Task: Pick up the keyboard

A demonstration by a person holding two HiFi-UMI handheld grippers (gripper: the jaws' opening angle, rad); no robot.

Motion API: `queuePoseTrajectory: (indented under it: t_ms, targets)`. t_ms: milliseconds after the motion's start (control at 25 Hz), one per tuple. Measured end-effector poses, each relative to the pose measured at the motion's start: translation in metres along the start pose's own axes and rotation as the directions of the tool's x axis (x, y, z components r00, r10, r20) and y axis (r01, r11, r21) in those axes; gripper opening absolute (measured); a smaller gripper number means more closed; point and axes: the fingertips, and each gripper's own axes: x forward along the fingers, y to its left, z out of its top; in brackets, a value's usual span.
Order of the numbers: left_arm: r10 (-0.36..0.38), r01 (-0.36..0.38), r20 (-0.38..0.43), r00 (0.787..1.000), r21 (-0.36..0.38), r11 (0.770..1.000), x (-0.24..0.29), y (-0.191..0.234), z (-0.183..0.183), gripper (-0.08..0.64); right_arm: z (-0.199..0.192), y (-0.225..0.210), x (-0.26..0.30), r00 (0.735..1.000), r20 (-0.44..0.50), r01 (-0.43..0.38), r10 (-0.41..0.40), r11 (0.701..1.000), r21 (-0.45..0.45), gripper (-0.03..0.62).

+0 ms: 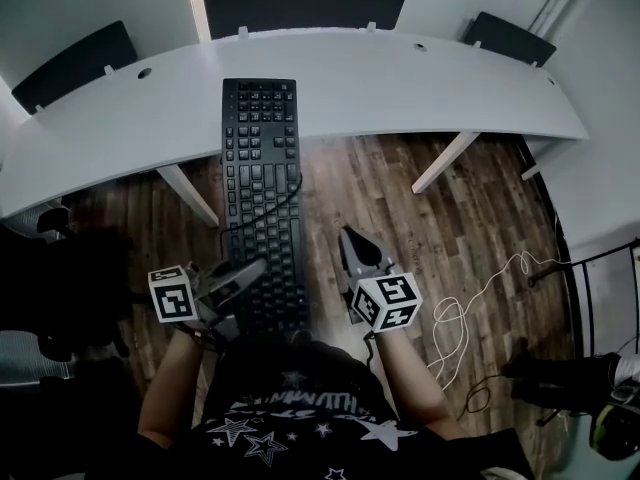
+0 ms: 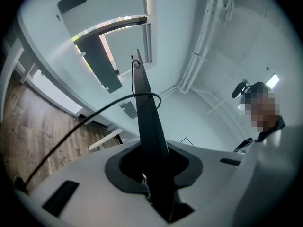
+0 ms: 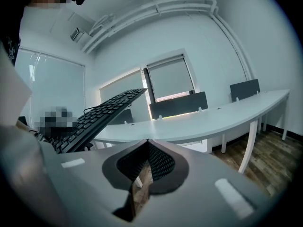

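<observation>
left gripper (image 1: 243, 276) is pinching the left long edge of the keyboard (image 1: 262, 193) near its near end. the keyboard is hanging tilted in the air, far end over the curved white table (image 1: 420, 88), near end over the wood floor (image 1: 470, 218). its black cable (image 2: 71, 126) is looping loose. right gripper (image 1: 352, 240) is sitting pressed together, empty, just right of the keyboard. dark chairs (image 1: 300, 6) are lining the table's far side.

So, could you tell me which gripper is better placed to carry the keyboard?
Left gripper: its jaws grip the near end of the keyboard. The right gripper is shut, empty, beside it.
</observation>
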Motion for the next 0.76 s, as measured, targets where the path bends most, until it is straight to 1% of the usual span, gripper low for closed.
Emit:
queuePoseTrajectory:
  t_ms: [200,360,560,680,760]
  targets:
    - [0.004,-0.003,-0.019,1.0,0.017,1.0,0.0,0.002,-0.001,0.087,-0.003,-0.002,-0.003,1.0,-0.006,0.018,-0.018,1.0,0.005,0.003]
    - [0.001,-0.001,-0.022,1.0,0.008,1.0,-0.002,0.0,0.0,0.087,0.0,0.001,-0.004,1.0,-0.008,0.025,-0.025,1.0,0.008,0.003]
    - [-0.002,0.002,-0.02,1.0,0.007,1.0,-0.001,0.001,0.0,0.087,-0.002,-0.003,-0.009,0.999,-0.009,0.047,-0.047,0.999,0.018,0.003]
    - [-0.012,0.012,-0.01,1.0,-0.002,1.0,-0.001,-0.001,0.001,0.087,-0.006,-0.002,-0.011,0.999,-0.015,0.048,-0.048,0.999,0.021,0.003]
    - [-0.007,0.007,-0.01,1.0,0.007,1.0,-0.001,-0.001,0.002,0.087,-0.008,-0.001,-0.012,0.999,-0.018,0.046,-0.045,0.999,0.023,0.003]
